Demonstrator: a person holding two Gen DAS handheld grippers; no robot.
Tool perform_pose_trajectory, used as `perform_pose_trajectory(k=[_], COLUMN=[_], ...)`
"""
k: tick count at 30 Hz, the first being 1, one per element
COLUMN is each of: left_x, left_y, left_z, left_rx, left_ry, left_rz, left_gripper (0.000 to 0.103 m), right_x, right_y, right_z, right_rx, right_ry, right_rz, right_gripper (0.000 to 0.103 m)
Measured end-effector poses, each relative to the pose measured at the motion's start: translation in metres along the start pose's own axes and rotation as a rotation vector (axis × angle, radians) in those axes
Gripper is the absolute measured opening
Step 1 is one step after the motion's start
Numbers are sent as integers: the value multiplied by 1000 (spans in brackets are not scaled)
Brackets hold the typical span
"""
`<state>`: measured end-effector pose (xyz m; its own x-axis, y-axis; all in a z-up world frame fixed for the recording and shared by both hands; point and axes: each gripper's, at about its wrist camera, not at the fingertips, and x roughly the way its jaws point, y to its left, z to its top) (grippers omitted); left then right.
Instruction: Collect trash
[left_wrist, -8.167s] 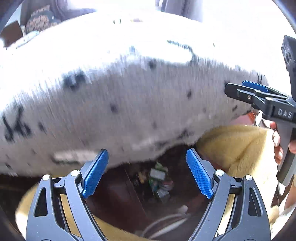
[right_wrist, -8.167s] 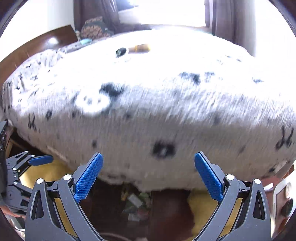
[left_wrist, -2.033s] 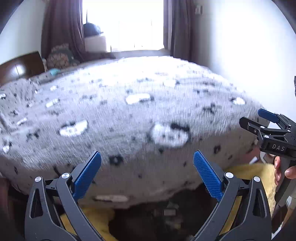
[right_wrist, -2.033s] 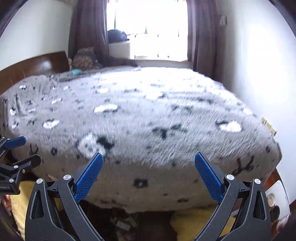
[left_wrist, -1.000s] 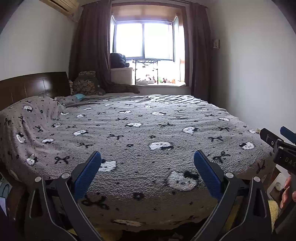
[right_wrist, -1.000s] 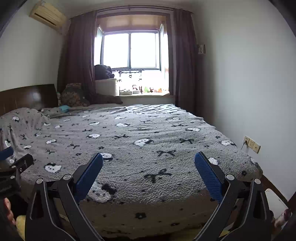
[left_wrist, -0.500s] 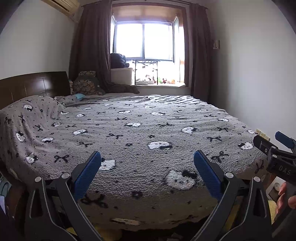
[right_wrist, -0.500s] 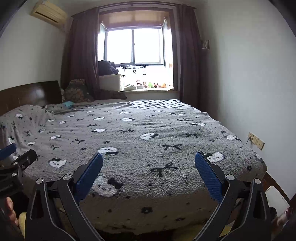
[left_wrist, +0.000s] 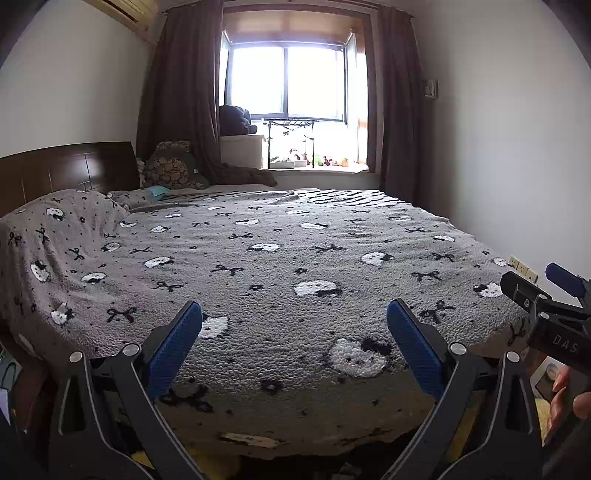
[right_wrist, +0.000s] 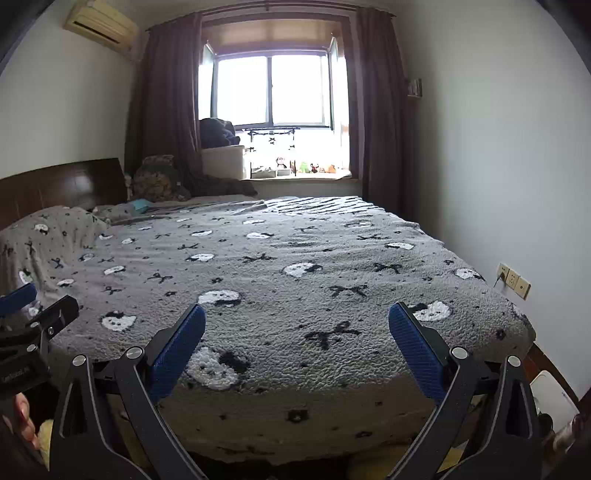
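No trash shows in either view now. My left gripper (left_wrist: 294, 321) is open and empty, held level above the foot of a bed with a grey blanket (left_wrist: 280, 266) printed with white cats and black bows. My right gripper (right_wrist: 296, 325) is open and empty too, beside the left one over the same blanket (right_wrist: 295, 258). The right gripper also shows at the right edge of the left wrist view (left_wrist: 543, 291), and the left gripper at the left edge of the right wrist view (right_wrist: 33, 306). The dark gap under the bed's foot is almost out of view.
A dark wooden headboard (left_wrist: 66, 170) stands at the left, with pillows and a cushion (left_wrist: 170, 164) beyond. A bright window (left_wrist: 291, 77) with brown curtains is at the back. A white wall with sockets (right_wrist: 513, 282) runs along the right. Yellow fabric (right_wrist: 373, 467) lies on the floor.
Both grippers rose from pointing at the trash in the gap under the bed to level with the bed top. In the last second they shifted only slightly. Both stayed open.
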<state>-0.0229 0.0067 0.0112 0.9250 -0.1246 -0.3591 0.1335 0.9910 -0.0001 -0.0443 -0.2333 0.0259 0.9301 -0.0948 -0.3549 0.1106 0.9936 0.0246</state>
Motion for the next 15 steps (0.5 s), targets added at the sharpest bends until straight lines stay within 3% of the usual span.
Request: perform_pose_trajectory(k=[15], left_x=[0], left_y=[-2], left_z=[0], left_rx=[-1], left_ry=[-2], left_rz=[2], left_gripper=[95], right_x=[-1], right_y=[1], right_z=[0], right_rx=[0], right_ry=[0], right_rz=[-2], right_gripper=[100])
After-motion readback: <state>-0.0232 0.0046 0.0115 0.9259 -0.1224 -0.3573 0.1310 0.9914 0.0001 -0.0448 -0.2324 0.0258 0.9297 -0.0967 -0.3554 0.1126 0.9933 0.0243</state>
